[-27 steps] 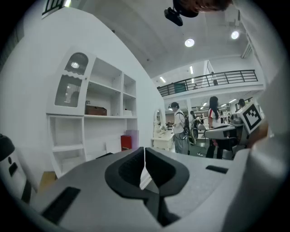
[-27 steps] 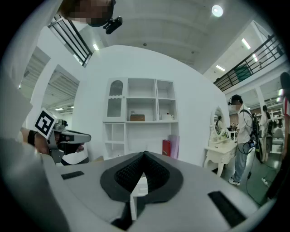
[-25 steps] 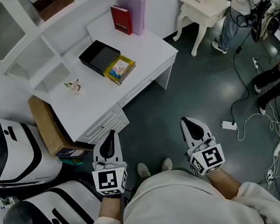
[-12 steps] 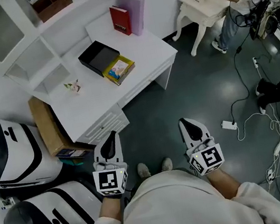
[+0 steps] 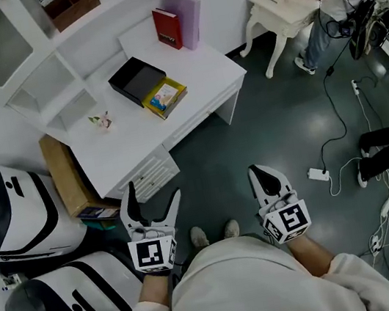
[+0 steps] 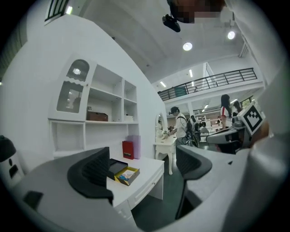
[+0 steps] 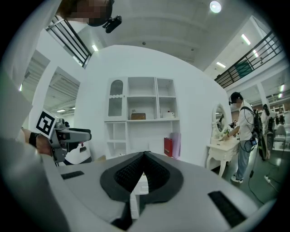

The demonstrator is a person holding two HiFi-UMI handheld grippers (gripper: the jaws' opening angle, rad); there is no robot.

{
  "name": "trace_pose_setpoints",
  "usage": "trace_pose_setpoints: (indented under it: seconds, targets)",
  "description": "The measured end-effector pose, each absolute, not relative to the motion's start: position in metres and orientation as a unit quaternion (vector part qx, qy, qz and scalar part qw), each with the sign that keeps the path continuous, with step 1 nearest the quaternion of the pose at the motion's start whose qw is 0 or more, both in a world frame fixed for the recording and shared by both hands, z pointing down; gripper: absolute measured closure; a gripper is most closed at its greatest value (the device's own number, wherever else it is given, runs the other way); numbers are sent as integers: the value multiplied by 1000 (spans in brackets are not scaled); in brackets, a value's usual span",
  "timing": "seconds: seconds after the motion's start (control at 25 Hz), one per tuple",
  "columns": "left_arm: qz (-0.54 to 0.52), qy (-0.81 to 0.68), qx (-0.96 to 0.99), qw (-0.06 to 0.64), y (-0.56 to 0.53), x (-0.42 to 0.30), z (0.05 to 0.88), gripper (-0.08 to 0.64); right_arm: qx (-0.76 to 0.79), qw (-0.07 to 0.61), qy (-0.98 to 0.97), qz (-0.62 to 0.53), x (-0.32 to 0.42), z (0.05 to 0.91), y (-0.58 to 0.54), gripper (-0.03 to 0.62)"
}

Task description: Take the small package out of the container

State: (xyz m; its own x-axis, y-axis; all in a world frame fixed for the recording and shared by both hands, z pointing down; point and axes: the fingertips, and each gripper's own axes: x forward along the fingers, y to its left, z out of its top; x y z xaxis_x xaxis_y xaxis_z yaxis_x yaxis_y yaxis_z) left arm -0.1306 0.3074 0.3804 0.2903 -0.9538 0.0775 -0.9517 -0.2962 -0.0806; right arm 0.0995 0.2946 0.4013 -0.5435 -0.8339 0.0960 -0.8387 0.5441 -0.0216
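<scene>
Nothing is yet removed: the small package [image 5: 164, 95] is seen lying in the yellow container [image 5: 177, 103] on the white desk [image 5: 193, 65], well apart from the left gripper [image 5: 153, 195], just opened wide and empty, and the right gripper [image 5: 257, 172], closed on nothing.

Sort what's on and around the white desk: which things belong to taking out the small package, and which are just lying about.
Job in hand: yellow open-topped container; small colourful package inside it.

Lying about: black square tray beside it; red book; lilac folder; small flower ornament; brown box.
</scene>
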Motion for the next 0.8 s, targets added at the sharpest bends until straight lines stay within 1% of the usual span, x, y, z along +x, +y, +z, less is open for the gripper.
trace_pose_setpoints:
  seconds: [0.8]
  targets:
    - [-63,634,-771,11,302,-107,386,110,447,44,-892,45,152,425,286,568]
